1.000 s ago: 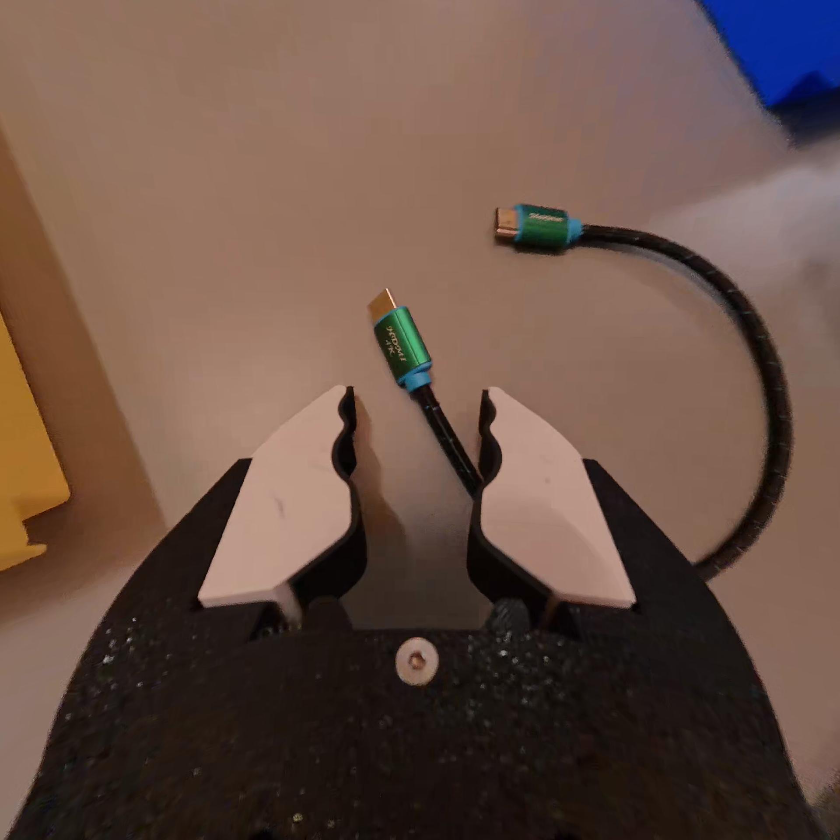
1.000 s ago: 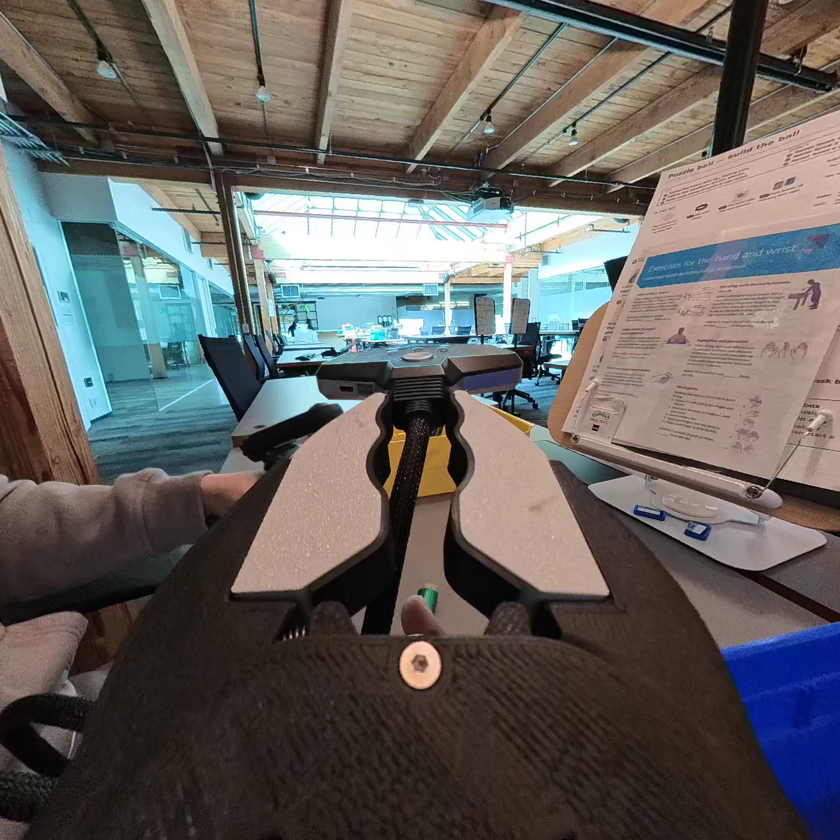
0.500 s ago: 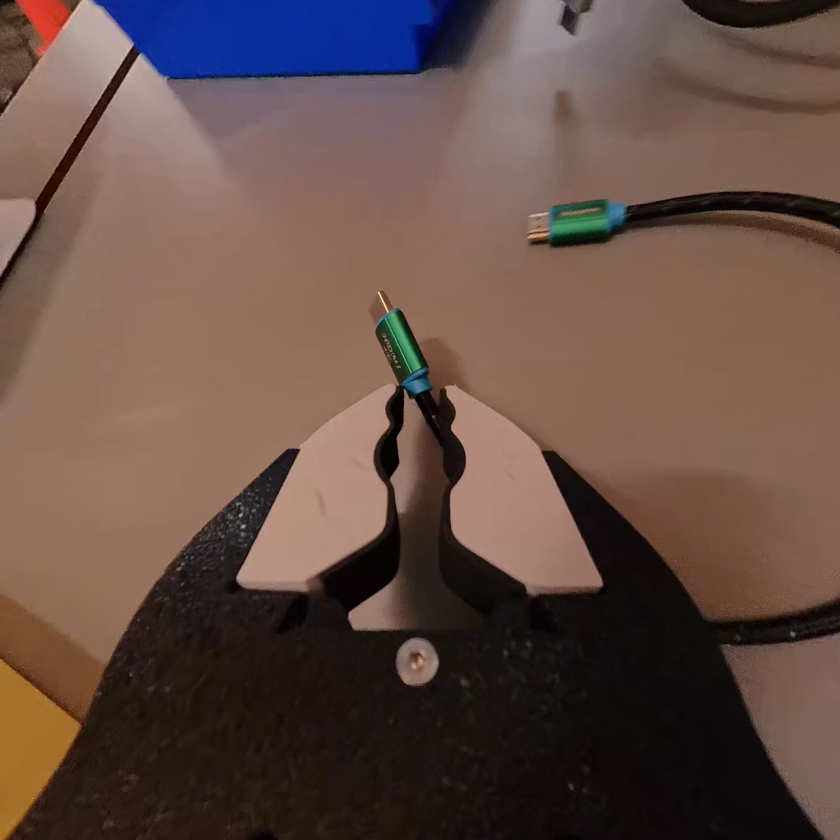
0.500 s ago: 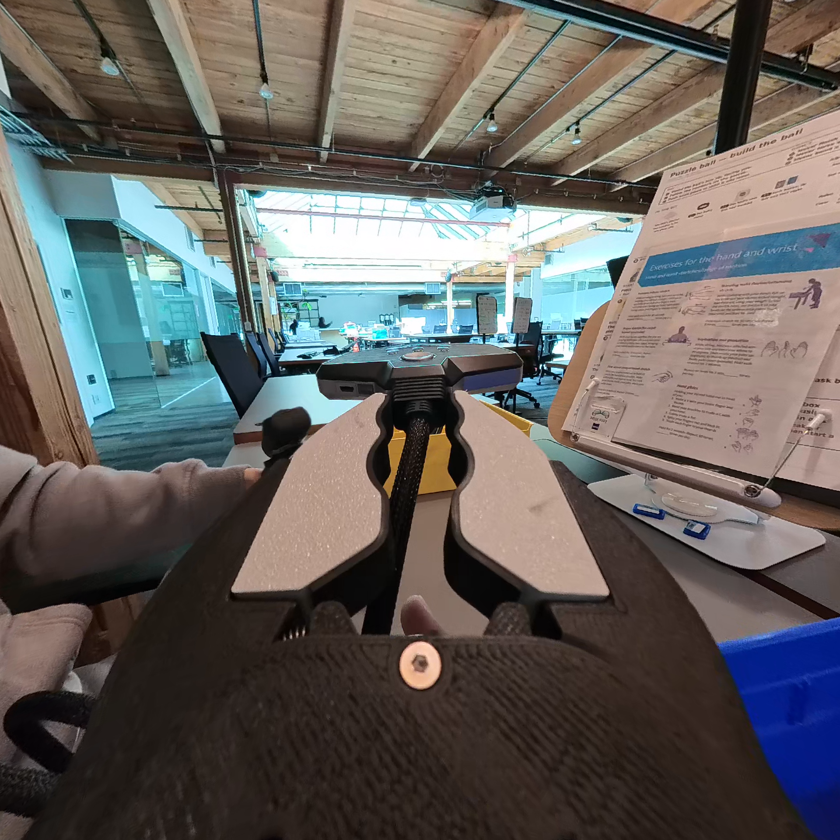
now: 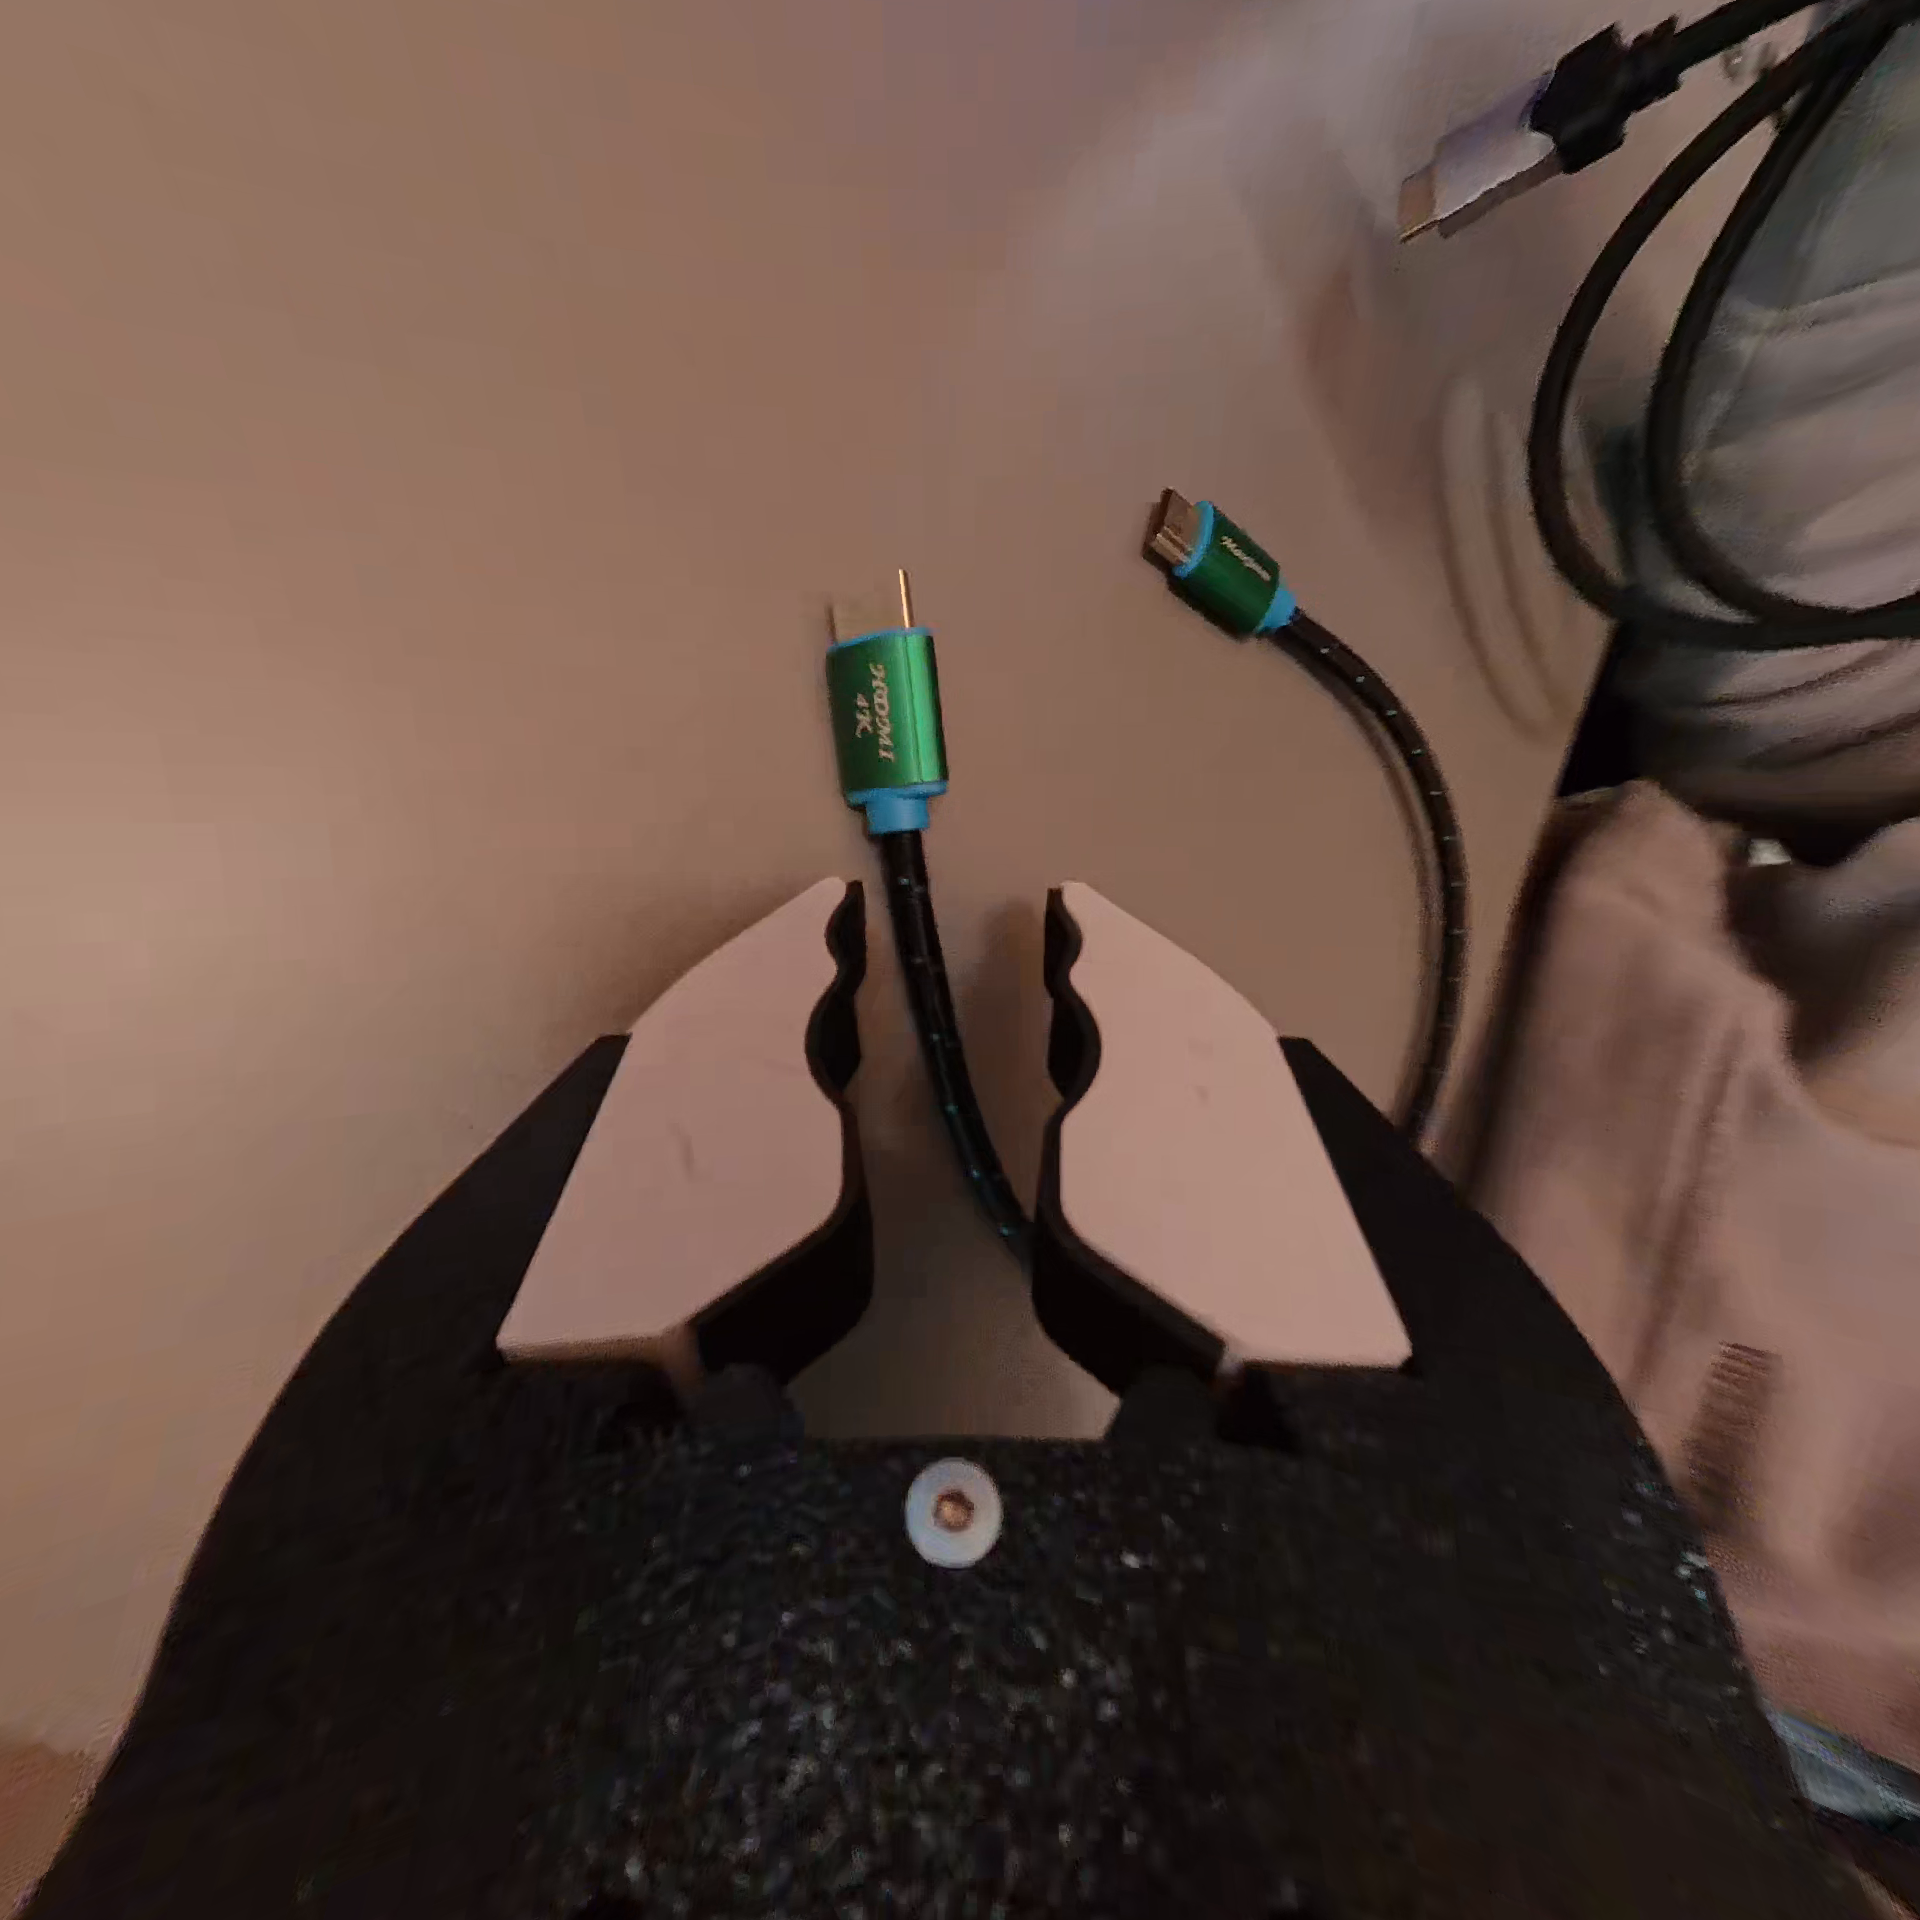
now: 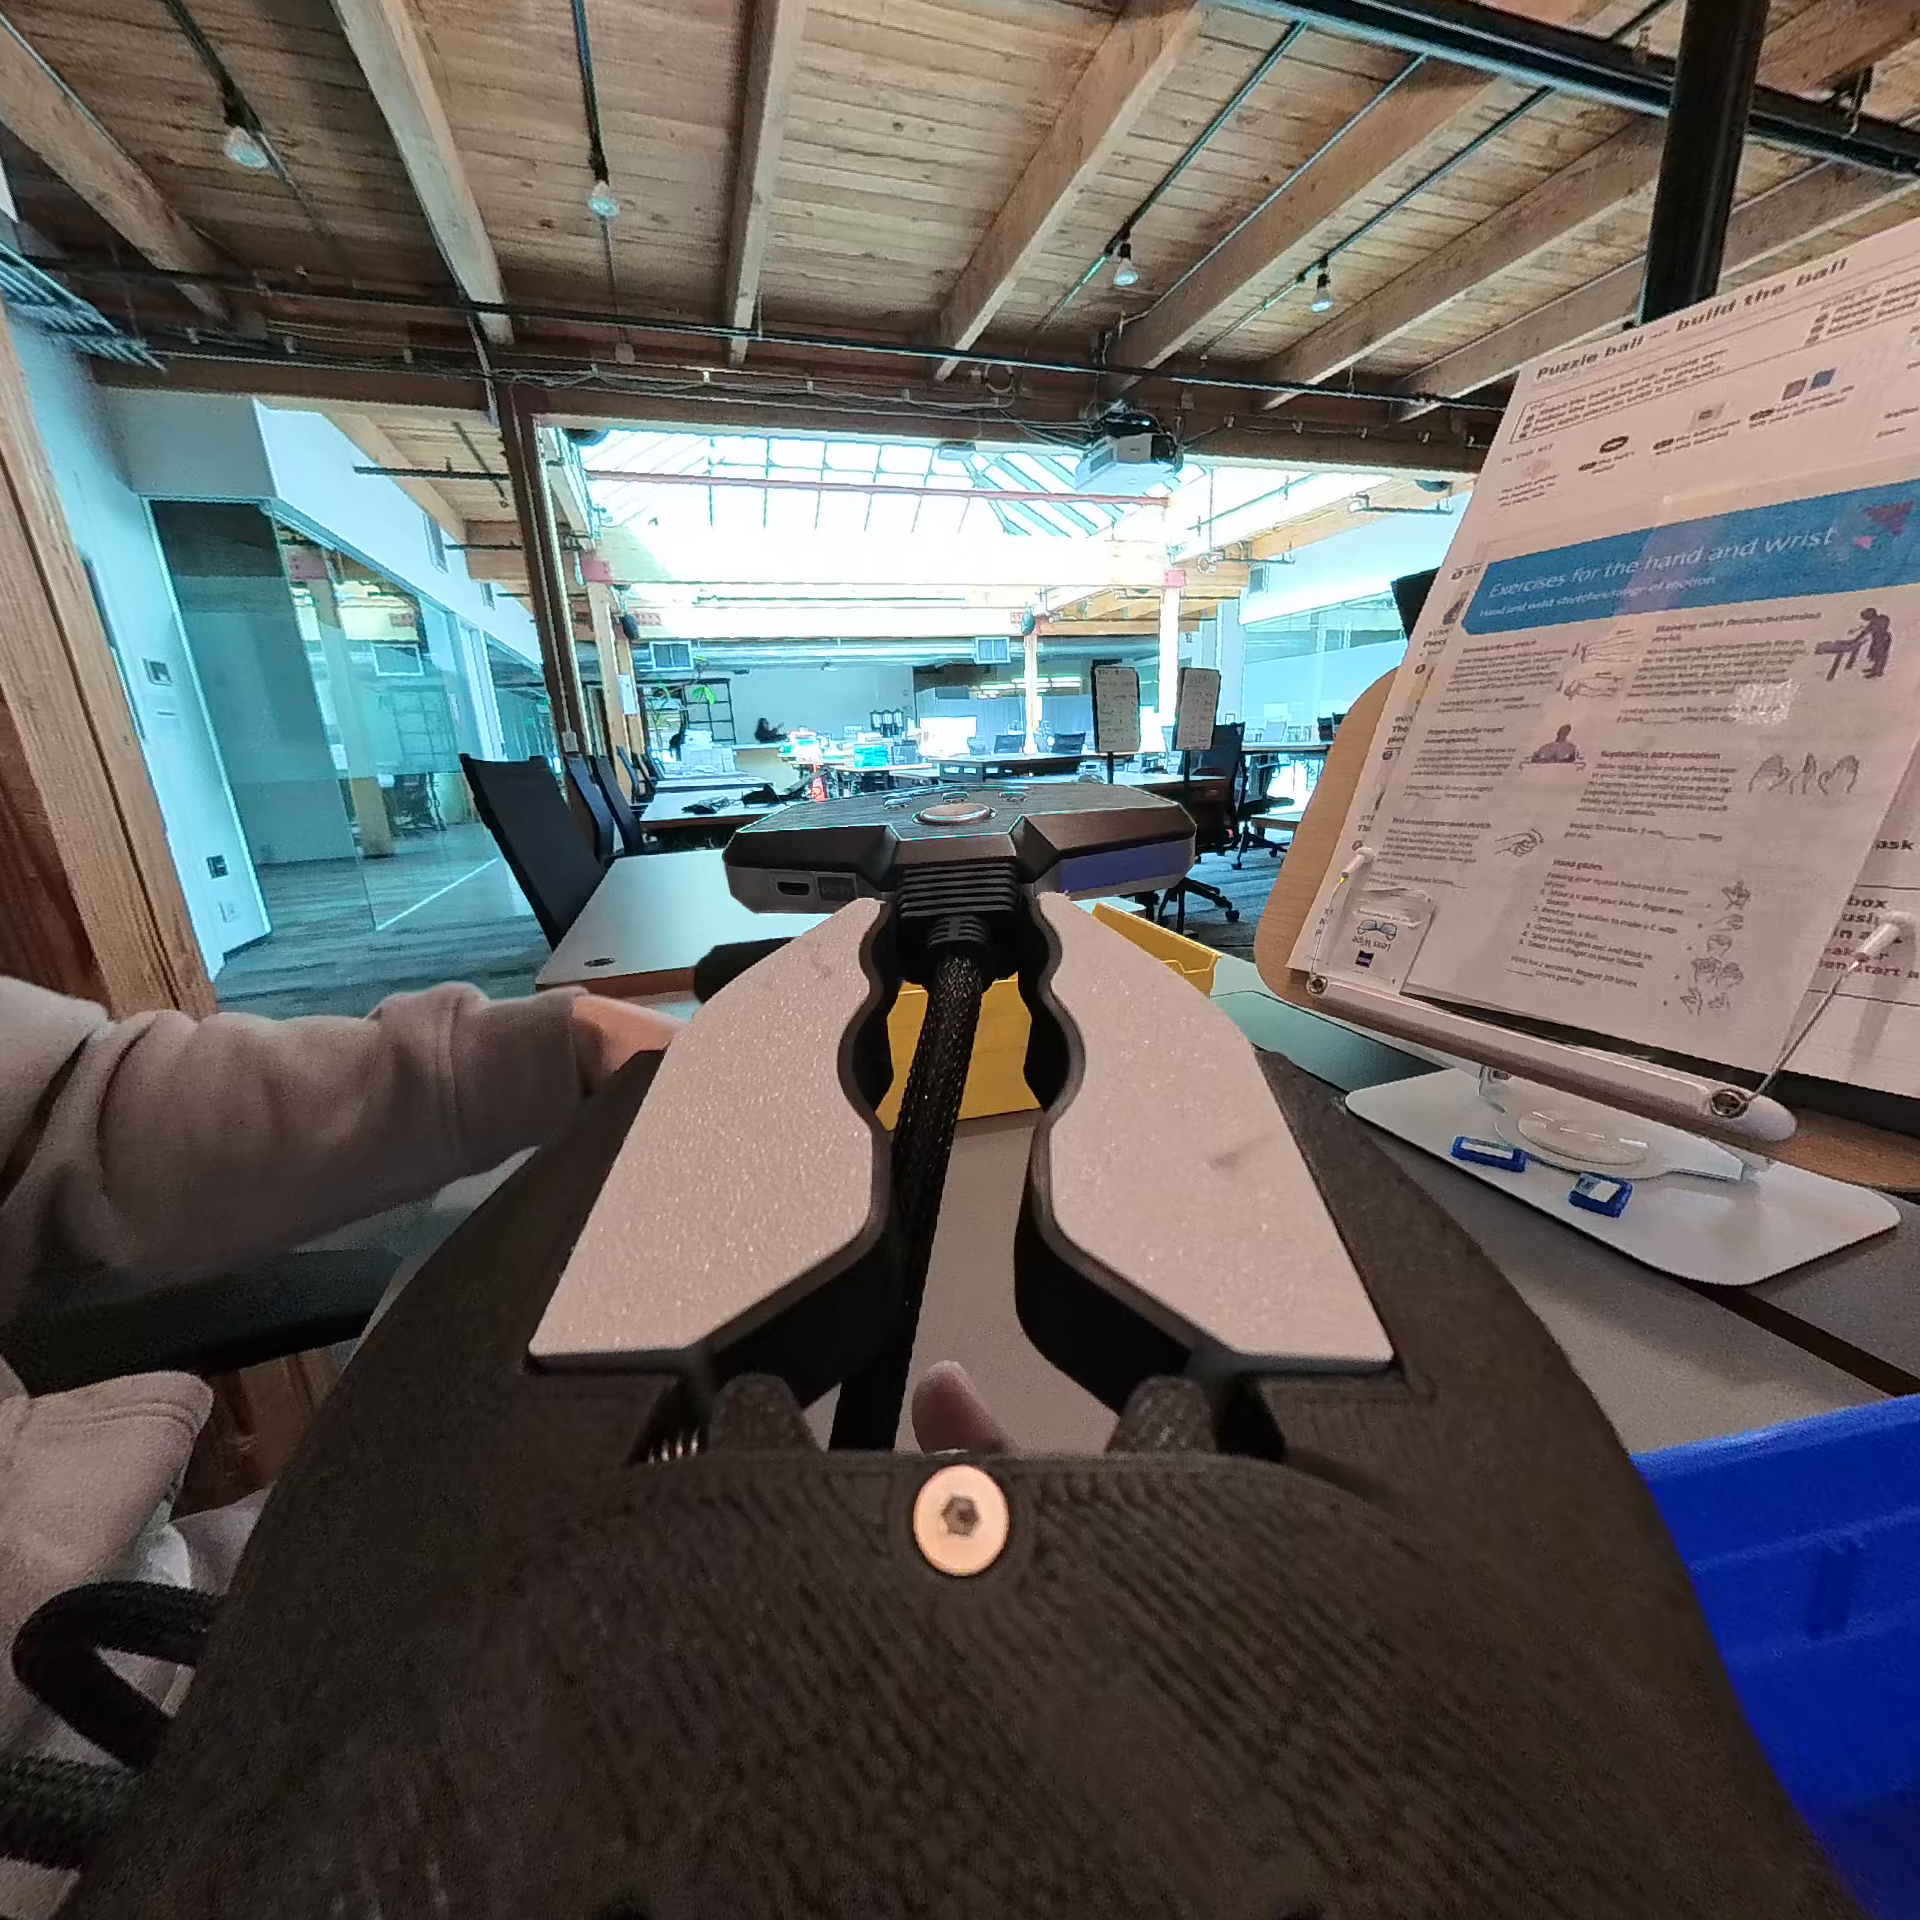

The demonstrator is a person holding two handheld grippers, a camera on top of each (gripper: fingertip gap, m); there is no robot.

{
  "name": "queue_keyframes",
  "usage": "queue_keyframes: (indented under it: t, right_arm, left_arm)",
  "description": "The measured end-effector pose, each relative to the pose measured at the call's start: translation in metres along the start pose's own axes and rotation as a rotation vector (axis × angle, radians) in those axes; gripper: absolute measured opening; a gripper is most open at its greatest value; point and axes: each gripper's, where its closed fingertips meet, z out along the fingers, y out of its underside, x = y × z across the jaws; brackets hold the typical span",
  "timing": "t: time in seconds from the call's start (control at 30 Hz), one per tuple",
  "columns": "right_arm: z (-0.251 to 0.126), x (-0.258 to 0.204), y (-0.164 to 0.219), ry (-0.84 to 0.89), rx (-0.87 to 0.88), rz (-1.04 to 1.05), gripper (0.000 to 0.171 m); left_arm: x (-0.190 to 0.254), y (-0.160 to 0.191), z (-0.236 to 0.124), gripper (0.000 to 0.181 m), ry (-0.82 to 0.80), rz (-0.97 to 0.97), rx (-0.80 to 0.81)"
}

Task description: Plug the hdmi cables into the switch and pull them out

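Note:
In the left wrist view, a green HDMI plug [image 5: 886,717] with a blue collar points away from me on the beige table [image 5: 416,520]. Its black braided cable [image 5: 940,1049] runs back between the fingers of my left gripper [image 5: 954,902], which is open; the cable lies near the left finger. A second green HDMI plug [image 5: 1226,566] lies to the right. In the right wrist view, my right gripper [image 6: 961,920] is shut on the thick black braided cable [image 6: 935,1049] of the dark switch [image 6: 956,836] and holds the switch up off the table.
Thin black cables and a silver plug [image 5: 1475,192] lie at the top right, and grey cloth [image 5: 1662,1195] at the right. A paper stand [image 6: 1621,790], a blue bin [image 6: 1808,1621], a yellow bin [image 6: 961,1060] and a person's sleeve [image 6: 260,1122] surround the right gripper.
My left gripper closed on the green plug's cable half a second ago and has opened again. Its view has swung across the table. The right gripper holds the switch still.

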Motion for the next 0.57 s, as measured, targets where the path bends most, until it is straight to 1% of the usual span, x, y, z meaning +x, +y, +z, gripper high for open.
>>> queue_keyframes:
  t: [0.07,0.13,0.23,0.33,0.4,0.57]
  right_arm:
    - [0.001,0.0,0.001,-0.002,-0.002,0.002,0.022]
    - [0.002,-0.001,0.003,-0.01,-0.007,0.001,0.022]
    - [0.003,-0.003,0.004,-0.011,-0.016,-0.004,0.022]
    - [0.003,-0.003,0.004,-0.012,-0.017,-0.008,0.022]
    - [0.002,-0.002,0.003,-0.011,-0.014,-0.006,0.022]
    - [0.001,0.0,0.003,-0.009,-0.01,-0.001,0.022]
  left_arm:
    - [0.005,0.0,0.001,0.032,0.065,-0.089,-0.042]
    - [0.006,-0.002,0.003,0.027,0.101,-0.168,-0.075]
    - [0.0,-0.002,0.007,0.007,0.078,-0.226,-0.112]
    - [0.002,-0.003,0.012,0.007,0.099,-0.244,-0.13]
    - [0.004,-0.005,0.014,0.006,0.085,-0.222,-0.136]
    - [0.006,-0.008,0.019,0.007,-0.068,-0.052,-0.134]
